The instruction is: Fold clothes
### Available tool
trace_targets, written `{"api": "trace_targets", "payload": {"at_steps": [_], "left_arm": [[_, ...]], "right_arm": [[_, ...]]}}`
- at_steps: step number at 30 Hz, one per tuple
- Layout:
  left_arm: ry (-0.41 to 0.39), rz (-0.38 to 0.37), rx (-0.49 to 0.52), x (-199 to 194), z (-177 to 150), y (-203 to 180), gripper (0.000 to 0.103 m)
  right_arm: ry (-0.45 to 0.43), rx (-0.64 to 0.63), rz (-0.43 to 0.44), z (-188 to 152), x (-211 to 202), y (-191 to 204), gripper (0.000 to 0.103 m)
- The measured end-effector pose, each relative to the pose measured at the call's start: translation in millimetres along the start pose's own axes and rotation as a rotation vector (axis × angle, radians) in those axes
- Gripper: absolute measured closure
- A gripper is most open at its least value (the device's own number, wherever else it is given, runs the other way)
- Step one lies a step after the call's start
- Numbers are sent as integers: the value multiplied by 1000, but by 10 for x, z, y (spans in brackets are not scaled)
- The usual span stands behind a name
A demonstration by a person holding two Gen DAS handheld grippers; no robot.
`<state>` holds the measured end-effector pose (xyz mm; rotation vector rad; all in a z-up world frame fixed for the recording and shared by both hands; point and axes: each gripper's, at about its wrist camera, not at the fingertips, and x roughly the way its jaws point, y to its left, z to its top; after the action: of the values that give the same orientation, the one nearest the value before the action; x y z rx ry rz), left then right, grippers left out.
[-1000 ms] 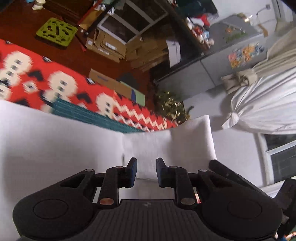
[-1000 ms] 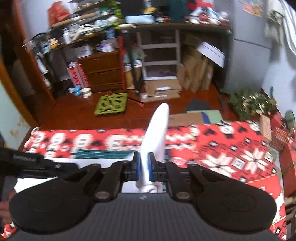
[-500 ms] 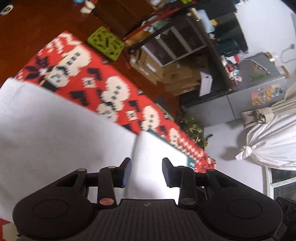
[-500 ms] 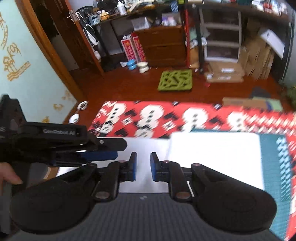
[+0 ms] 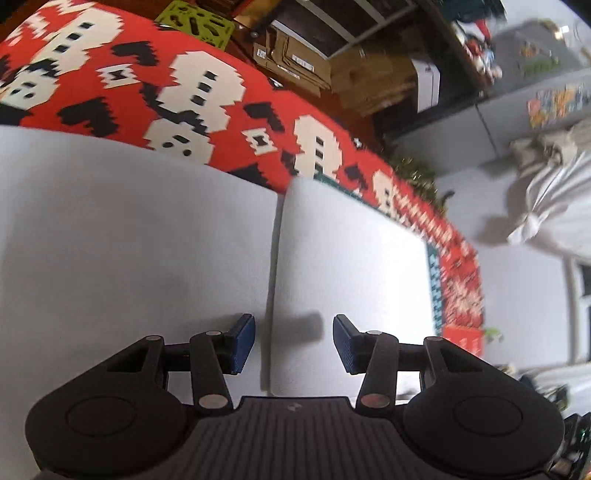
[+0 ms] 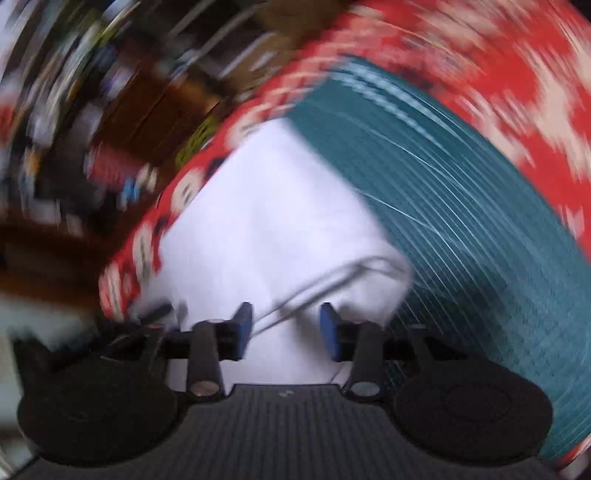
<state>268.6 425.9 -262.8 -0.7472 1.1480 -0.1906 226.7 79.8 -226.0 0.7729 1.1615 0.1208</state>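
Observation:
A white garment (image 5: 140,236) lies flat on the red patterned cloth, with a folded panel (image 5: 351,266) laid over its right part. My left gripper (image 5: 293,343) hovers just above the fold's edge, its jaws opening with nothing between them. In the blurred right wrist view the same white garment (image 6: 273,229) fills the middle, with a hem or seam running across near the fingertips. My right gripper (image 6: 286,330) is low over it, jaws opening; the blue pads (image 6: 243,328) stand apart and press on nothing.
A red, white and black patterned cloth (image 5: 192,96) covers the work surface, and a teal cutting mat (image 6: 461,206) lies under the garment's right side. Beyond are cardboard boxes (image 5: 295,62), a green mat (image 5: 195,26), shelves and a grey cabinet.
Both grippers have dropped toward the garment and spread their jaws. The right one let go of the raised white fold, which now lies flat, and has rolled sharply.

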Motion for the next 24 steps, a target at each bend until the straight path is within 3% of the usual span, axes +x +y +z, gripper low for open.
{"api": "trace_targets", "payload": {"at_steps": [1, 4, 5, 6, 9, 12, 14, 15, 20, 24], "left_arm": [[-1, 4, 8, 11, -1, -14, 57], [4, 9, 17, 32, 14, -47, 60], [8, 11, 20, 44, 21, -60, 64], [11, 13, 24, 56, 28, -72, 76], [15, 18, 14, 60, 47, -74, 89], [-1, 13, 18, 13, 36, -125, 93], [-22, 15, 30, -54, 23, -204, 93], [-28, 7, 28, -83, 16, -239, 93], [-30, -31, 7, -130, -29, -328, 93], [5, -17, -70, 35, -75, -70, 93]], "right_arm": [[-12, 79, 34, -2, -1, -127, 45], [-50, 256, 106, -32, 47, -396, 44], [-65, 302, 125, -45, 69, -466, 44], [-80, 346, 142, -59, 92, -533, 43], [-133, 430, 164, -66, 132, -680, 43], [-196, 506, 193, -25, 142, -821, 44], [-222, 521, 186, 6, 135, -869, 69], [-224, 514, 175, 19, 109, -881, 92], [-240, 530, 209, 76, 13, -1014, 93], [-228, 531, 183, 80, 116, -1065, 93]]}}
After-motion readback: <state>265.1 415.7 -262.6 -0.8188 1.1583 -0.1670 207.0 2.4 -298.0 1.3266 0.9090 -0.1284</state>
